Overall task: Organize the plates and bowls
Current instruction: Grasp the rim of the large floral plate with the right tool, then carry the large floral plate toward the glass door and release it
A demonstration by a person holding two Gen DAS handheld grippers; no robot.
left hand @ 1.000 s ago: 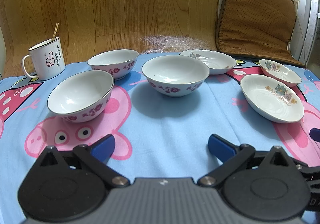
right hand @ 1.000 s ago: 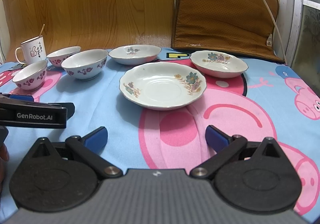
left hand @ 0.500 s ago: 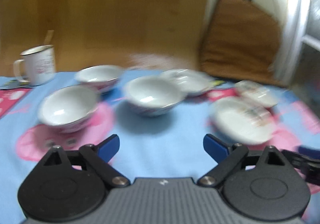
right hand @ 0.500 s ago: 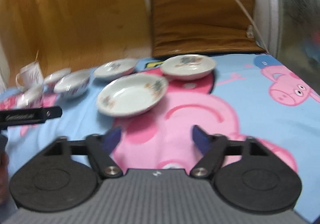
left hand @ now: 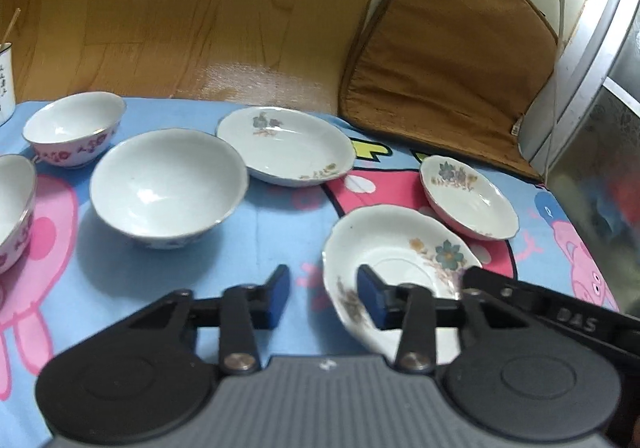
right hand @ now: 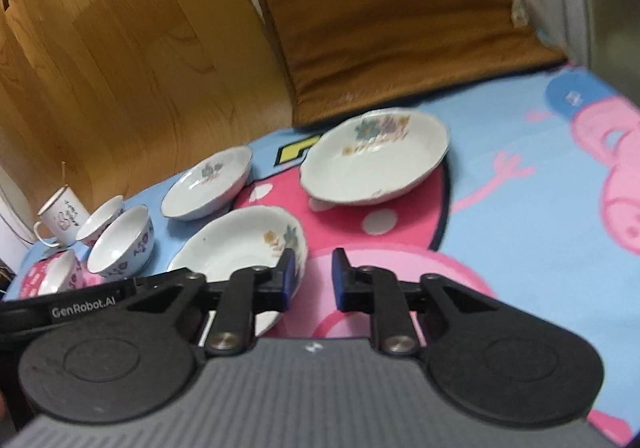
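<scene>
A scalloped white plate with flowers (left hand: 400, 248) (right hand: 236, 244) lies nearest, on the pig-print cloth (left hand: 260, 240). My left gripper (left hand: 325, 294) is at its left rim: one pad over the plate's inside, the other over the cloth, a gap showing. My right gripper (right hand: 313, 276) is at its right rim, its left pad over the edge, pink cloth showing between the pads. Both sets of jaws are closing with the rim between them. Beyond lie a smaller flowered plate (left hand: 472, 196) (right hand: 376, 164), a back plate (left hand: 286, 146) (right hand: 208, 188) and three rose-patterned bowls (left hand: 168, 184) (right hand: 120, 240).
An enamel mug (right hand: 60, 220) stands at the far left behind the bowls. A brown cushion (left hand: 448, 64) leans on the wall at the back right. A wooden board backs the table. The other gripper's black side bar (left hand: 560, 314) crosses the near plate.
Both grippers have swung in from wide-open stances to the near flowered plate, one at each rim, and their jaws have narrowed a lot. The right view has rolled.
</scene>
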